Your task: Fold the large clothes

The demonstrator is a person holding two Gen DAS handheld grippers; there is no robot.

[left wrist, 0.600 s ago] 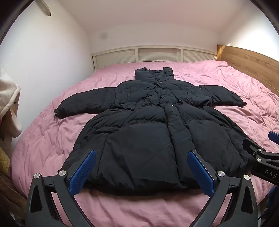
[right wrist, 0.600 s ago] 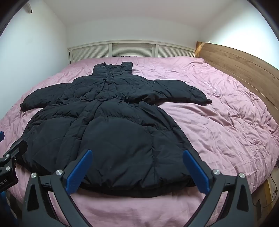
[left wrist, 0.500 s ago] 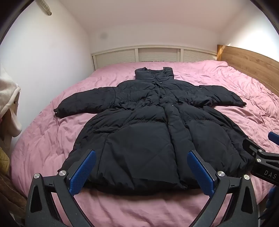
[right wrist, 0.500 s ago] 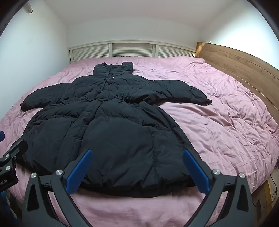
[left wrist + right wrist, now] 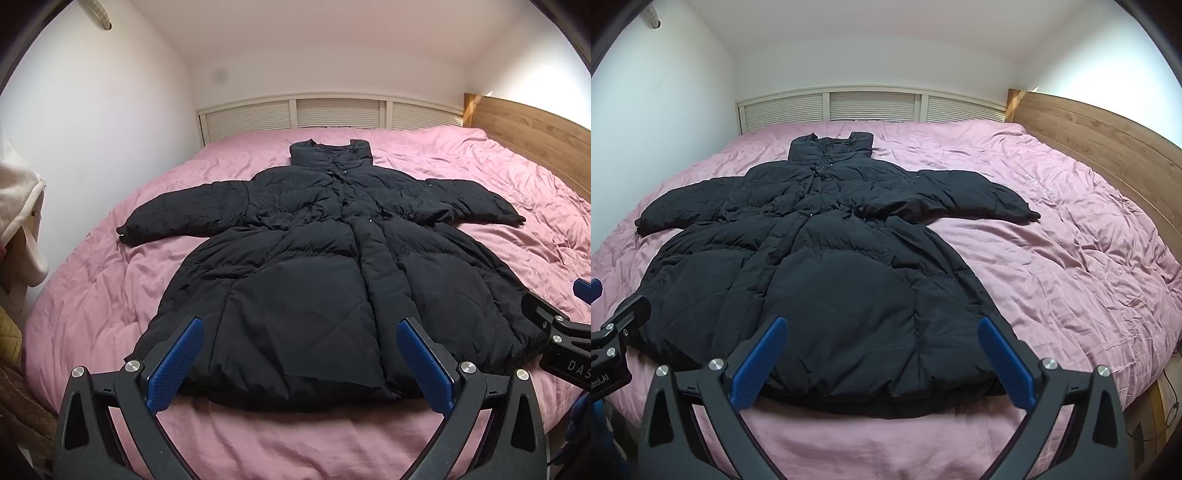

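Note:
A long black puffer coat (image 5: 317,280) lies flat, front up, on the pink bed, collar at the far end, both sleeves spread out to the sides, hem nearest me. It also shows in the right wrist view (image 5: 827,280). My left gripper (image 5: 301,356) is open and empty, hovering above the hem at its left half. My right gripper (image 5: 882,352) is open and empty, above the hem at its right half. Part of the right gripper's body (image 5: 561,339) shows at the right edge of the left view.
The pink duvet (image 5: 1071,258) covers a wide bed. A wooden headboard (image 5: 1108,140) runs along the right side. White louvred panels (image 5: 332,116) stand at the far end. A white wall is on the left, with pale clothing (image 5: 18,221) hanging there.

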